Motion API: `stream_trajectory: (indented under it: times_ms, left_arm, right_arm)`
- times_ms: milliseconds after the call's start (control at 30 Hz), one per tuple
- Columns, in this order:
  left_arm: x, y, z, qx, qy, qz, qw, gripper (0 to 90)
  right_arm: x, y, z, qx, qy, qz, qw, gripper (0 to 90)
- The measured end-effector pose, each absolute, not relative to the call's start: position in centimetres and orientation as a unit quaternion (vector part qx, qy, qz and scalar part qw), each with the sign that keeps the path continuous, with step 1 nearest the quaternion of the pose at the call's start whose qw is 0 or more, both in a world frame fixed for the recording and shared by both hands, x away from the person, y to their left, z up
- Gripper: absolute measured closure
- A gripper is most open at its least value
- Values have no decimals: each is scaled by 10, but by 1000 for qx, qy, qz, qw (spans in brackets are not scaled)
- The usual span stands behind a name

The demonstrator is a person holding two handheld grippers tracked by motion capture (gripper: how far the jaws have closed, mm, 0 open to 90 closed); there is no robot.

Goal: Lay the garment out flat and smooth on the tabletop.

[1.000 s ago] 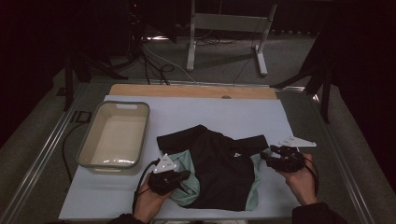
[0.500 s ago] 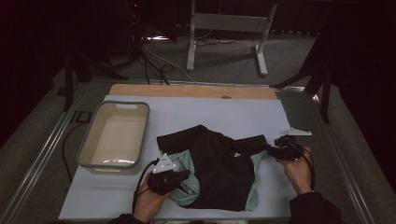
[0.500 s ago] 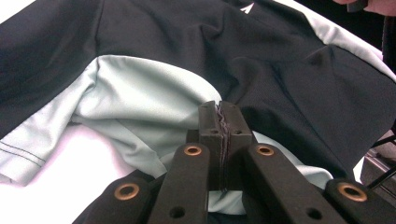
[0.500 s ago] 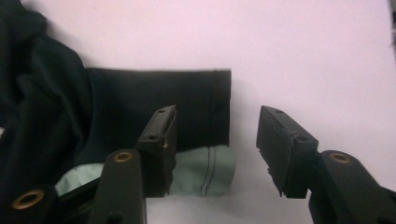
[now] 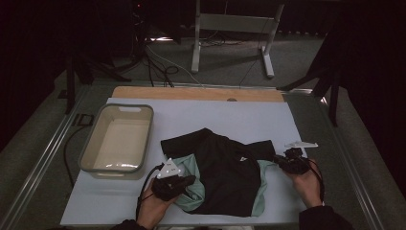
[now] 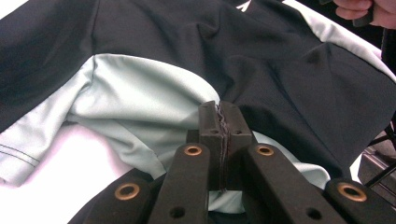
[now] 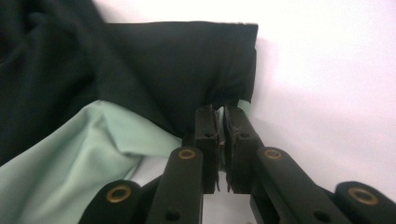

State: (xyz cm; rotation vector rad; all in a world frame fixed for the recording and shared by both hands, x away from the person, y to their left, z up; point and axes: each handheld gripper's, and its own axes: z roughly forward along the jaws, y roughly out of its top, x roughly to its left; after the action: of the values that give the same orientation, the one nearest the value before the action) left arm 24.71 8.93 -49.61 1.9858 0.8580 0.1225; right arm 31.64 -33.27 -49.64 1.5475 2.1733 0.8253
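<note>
Shirt (image 5: 230, 172) pinched by both shut claws, left claw (image 5: 187, 183), right claw (image 5: 279, 160); tub (image 5: 117, 139) holds nothing.

Bare table (image 5: 230, 117) beyond the shirt (image 5: 230, 170); tub (image 5: 117, 139) walling its left side.

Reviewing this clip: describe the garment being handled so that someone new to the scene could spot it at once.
On the pale table, look at the near middle, right of the beige plastic tub. There lies a crumpled shirt, the left gripper and right gripper at its two sides. It is the one soft thing here, black with mint-green panels.
</note>
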Motion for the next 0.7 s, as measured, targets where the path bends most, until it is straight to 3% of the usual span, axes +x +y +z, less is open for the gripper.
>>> stream_trajectory:
  times_ms: [333,533,567,600,633,667,700]
  left_arm:
    - [237,92,-492,812,341,44,472,900]
    - [225,95,-486,819,336,39,463,900]
    - [225,95,-484,818,334,43,466,875]
    - [226,96,-483,814,334,44,473,875]
    - [228,96,-482,811,338,50,475,738]
    - [230,96,-482,810,340,57,476,738]
    - [232,95,-481,809,341,64,474,700]
  right_arm:
    - [277,-351,-482,548,748,306,218,860]
    - [266,-361,-483,549,753,302,202,849]
    - [264,-362,-483,548,754,304,197,778]
    - [264,-362,-483,548,754,304,197,778]
    - [265,-363,-480,554,743,315,204,634]
    - [265,-363,-480,554,743,315,204,634]
    - [267,-364,-477,558,736,322,208,570]
